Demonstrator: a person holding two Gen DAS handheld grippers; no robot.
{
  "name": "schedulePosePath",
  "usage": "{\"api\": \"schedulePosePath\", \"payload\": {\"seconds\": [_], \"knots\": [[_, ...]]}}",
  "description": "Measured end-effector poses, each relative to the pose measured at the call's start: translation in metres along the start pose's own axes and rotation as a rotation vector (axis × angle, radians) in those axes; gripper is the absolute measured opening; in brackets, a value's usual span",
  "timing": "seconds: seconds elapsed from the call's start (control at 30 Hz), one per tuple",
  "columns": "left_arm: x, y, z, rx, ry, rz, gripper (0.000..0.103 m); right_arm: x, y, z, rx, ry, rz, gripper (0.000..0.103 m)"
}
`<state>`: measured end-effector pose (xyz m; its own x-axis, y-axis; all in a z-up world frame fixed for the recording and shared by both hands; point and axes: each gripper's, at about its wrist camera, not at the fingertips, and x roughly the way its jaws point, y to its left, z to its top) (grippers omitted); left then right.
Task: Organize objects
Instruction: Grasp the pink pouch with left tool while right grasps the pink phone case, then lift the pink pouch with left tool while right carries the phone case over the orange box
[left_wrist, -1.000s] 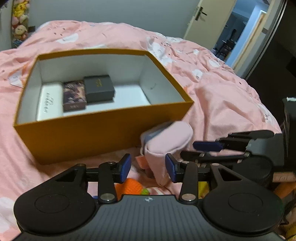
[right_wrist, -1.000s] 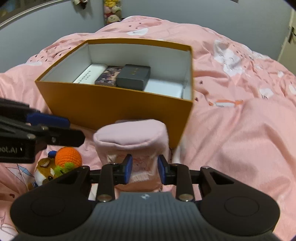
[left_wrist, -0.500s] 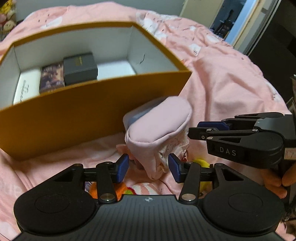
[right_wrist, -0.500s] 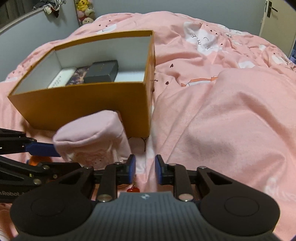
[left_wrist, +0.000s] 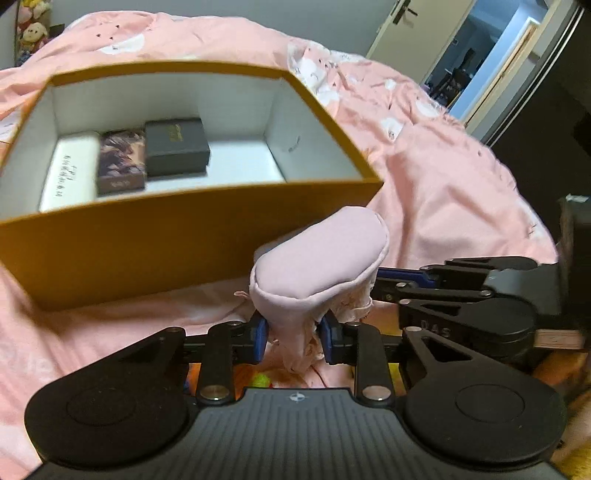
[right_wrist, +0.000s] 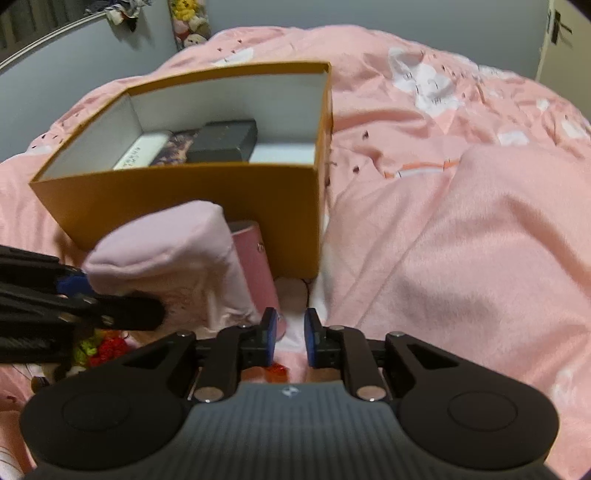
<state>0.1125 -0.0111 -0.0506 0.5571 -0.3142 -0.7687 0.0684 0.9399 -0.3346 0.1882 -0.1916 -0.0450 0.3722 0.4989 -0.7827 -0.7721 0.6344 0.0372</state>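
Left claw (left_wrist: 293, 339) grips pink fabric pouch (left_wrist: 321, 269) in front of orange box (left_wrist: 177, 236).
Right claw (right_wrist: 288, 338) stands slightly parted, holding nothing, over the pink bed (right_wrist: 461, 229).

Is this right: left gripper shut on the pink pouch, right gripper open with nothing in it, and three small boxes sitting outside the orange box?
One error: the three small boxes lie inside the orange box, as the left wrist view shows. The left gripper is shut on the pink pouch; the right gripper is open with nothing in it.
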Motion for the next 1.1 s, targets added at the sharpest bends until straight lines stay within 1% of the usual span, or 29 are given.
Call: {"api": "schedulePosePath", "payload": {"seconds": [0.07, 0.13, 0.2, 0.3, 0.33, 0.37, 0.4, 0.5, 0.57, 0.7, 0.87, 0.9, 0.93, 1.03, 1.1], "knots": [[-0.014, 0.003, 0.005, -0.007, 0.001, 0.018, 0.031, -0.001, 0.004, 0.004, -0.046, -0.002, 0.019, 0.02], [-0.029, 0.008, 0.011, -0.02, 0.003, 0.019, 0.031, -0.002, 0.009, 0.008, -0.111, -0.006, 0.028, 0.026], [-0.044, 0.013, 0.016, -0.02, 0.016, 0.039, 0.031, -0.001, 0.014, 0.013, -0.175, -0.003, 0.047, 0.037], [-0.059, 0.02, 0.021, -0.042, 0.022, 0.04, 0.031, 0.006, 0.018, 0.018, -0.243, 0.006, 0.083, 0.042], [-0.062, 0.023, 0.023, -0.047, 0.024, 0.038, 0.031, 0.01, 0.019, 0.019, -0.26, 0.011, 0.092, 0.045], [-0.063, 0.026, 0.023, -0.055, 0.024, 0.036, 0.031, 0.014, 0.019, 0.02, -0.278, 0.017, 0.104, 0.052], [-0.06, 0.03, 0.024, -0.077, 0.025, 0.035, 0.031, 0.019, 0.019, 0.02, -0.292, 0.023, 0.116, 0.056], [-0.046, 0.043, 0.022, -0.156, 0.026, 0.016, 0.031, 0.035, 0.018, 0.022, -0.317, 0.029, 0.138, 0.056], [-0.038, 0.051, 0.018, -0.206, 0.02, 0.0, 0.031, 0.044, 0.015, 0.023, -0.301, 0.037, 0.176, 0.058], [-0.028, 0.057, 0.013, -0.244, 0.0, -0.012, 0.031, 0.053, 0.011, 0.025, -0.257, 0.036, 0.258, 0.059], [-0.029, 0.059, 0.011, -0.234, -0.03, -0.003, 0.031, 0.063, 0.009, 0.024, -0.198, 0.04, 0.329, 0.057], [-0.029, 0.06, 0.01, -0.24, -0.03, -0.009, 0.031, 0.062, 0.01, 0.024, -0.193, 0.042, 0.342, 0.05], [-0.029, 0.062, 0.009, -0.247, -0.032, -0.016, 0.031, 0.06, 0.011, 0.024, -0.191, 0.043, 0.354, 0.047], [-0.029, 0.064, 0.007, -0.264, -0.037, -0.03, 0.031, 0.051, 0.019, 0.02, -0.236, 0.027, 0.332, 0.039], [-0.032, 0.064, 0.006, -0.263, -0.046, -0.028, 0.031, 0.042, 0.025, 0.018, -0.264, 0.015, 0.318, 0.031]]}}
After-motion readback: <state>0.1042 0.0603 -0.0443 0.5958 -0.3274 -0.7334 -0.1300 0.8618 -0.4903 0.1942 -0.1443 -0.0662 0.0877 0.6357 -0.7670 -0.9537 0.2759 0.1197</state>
